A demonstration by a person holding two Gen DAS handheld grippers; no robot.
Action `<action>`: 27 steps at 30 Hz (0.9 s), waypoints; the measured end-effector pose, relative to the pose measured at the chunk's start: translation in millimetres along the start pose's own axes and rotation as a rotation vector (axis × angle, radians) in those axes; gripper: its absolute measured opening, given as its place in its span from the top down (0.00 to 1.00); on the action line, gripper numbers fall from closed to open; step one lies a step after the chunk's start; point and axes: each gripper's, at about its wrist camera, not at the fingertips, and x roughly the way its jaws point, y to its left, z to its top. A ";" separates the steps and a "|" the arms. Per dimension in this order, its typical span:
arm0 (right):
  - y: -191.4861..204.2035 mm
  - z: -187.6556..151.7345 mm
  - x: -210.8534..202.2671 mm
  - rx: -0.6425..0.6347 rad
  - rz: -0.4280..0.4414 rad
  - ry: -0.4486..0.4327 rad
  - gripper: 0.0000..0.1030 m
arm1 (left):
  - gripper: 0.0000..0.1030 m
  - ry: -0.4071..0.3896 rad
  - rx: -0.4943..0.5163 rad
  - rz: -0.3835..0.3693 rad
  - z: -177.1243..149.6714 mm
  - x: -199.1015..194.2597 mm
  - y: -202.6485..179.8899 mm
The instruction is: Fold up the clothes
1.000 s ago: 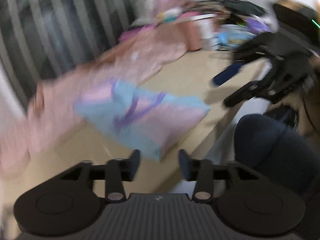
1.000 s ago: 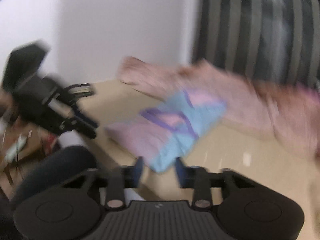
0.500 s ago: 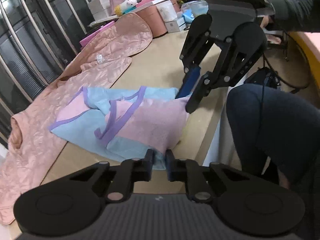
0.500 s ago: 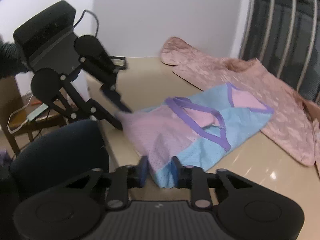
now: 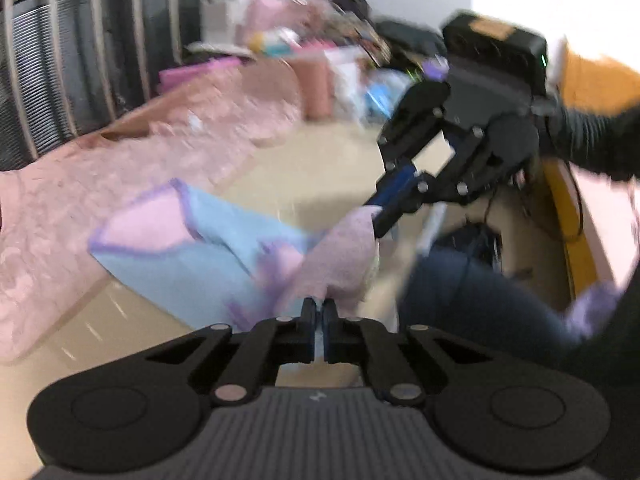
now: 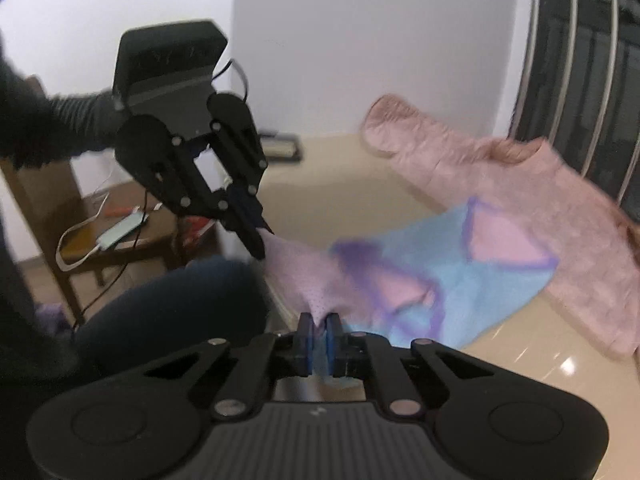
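A light blue and pink garment with purple trim (image 5: 208, 256) lies on the beige table (image 5: 320, 168); it also shows in the right wrist view (image 6: 460, 276). My left gripper (image 5: 319, 314) is shut on its near hem. My right gripper (image 6: 318, 334) is shut on the hem's other corner. Both hold that edge lifted above the table's front edge. Each gripper shows in the other's view, the right one (image 5: 380, 216) and the left one (image 6: 260, 240), pinching pink fabric.
A pink quilted jacket (image 5: 120, 160) lies spread behind the garment, also in the right wrist view (image 6: 520, 184). Boxes and clutter (image 5: 320, 64) stand at the far end. The person's dark-trousered knee (image 6: 172, 312) is by the table edge. A wooden chair (image 6: 120, 240) with cables stands left.
Both grippers closed fully on the garment's near hem and lifted it off the table. The pink edge now hangs stretched between them.
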 end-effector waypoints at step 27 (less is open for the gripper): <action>-122.0 6.2 81.7 0.398 -0.368 0.016 0.79 | 0.77 0.069 -0.564 0.262 9.6 89.7 79.9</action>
